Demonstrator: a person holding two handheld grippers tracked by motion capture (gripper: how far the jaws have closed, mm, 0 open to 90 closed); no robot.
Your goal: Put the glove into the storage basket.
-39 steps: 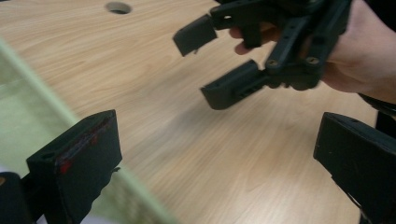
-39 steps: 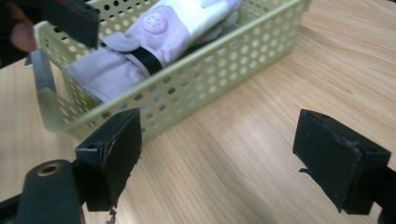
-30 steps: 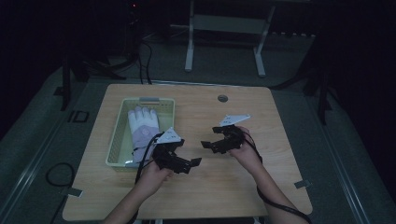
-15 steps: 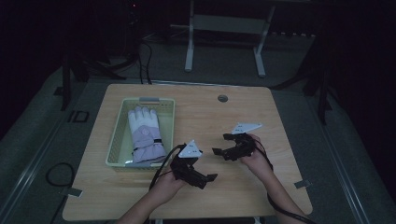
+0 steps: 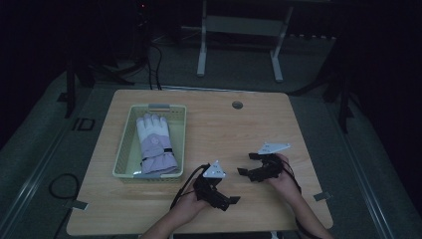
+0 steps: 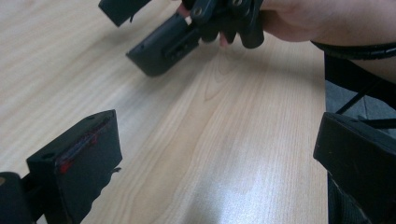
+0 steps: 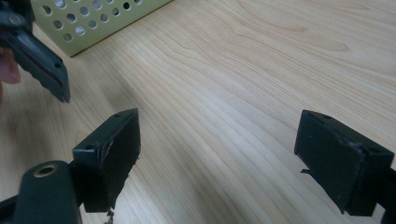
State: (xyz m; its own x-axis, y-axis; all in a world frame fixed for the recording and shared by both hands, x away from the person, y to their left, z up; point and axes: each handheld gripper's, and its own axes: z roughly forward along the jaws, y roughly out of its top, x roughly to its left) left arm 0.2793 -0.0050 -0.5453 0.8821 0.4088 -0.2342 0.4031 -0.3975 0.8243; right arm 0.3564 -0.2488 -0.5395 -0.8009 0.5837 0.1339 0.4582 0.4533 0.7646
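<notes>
On the near edge of the worktop (image 5: 239, 129) I am holding both tools low, well apart from the basket (image 5: 128, 149). My left gripper (image 5: 230, 201) is hovering just above the wood with its jaws spread wide and nothing between them; the left gripper view is showing bare grain in the gap. My right gripper (image 5: 248, 164) is sitting a little farther in, its jaws likewise parted and empty, and the right gripper view is catching a corner of the perforated basket wall off to one side. The glove (image 5: 155, 143) is lying flat inside the basket, fingers pointing to the far side, cuff toward me, filling most of the bottom. Judging from that, I am treating the placing as done: the glove is resting in the basket, neither tool is touching it, and little seems left beyond parking my hands.
</notes>
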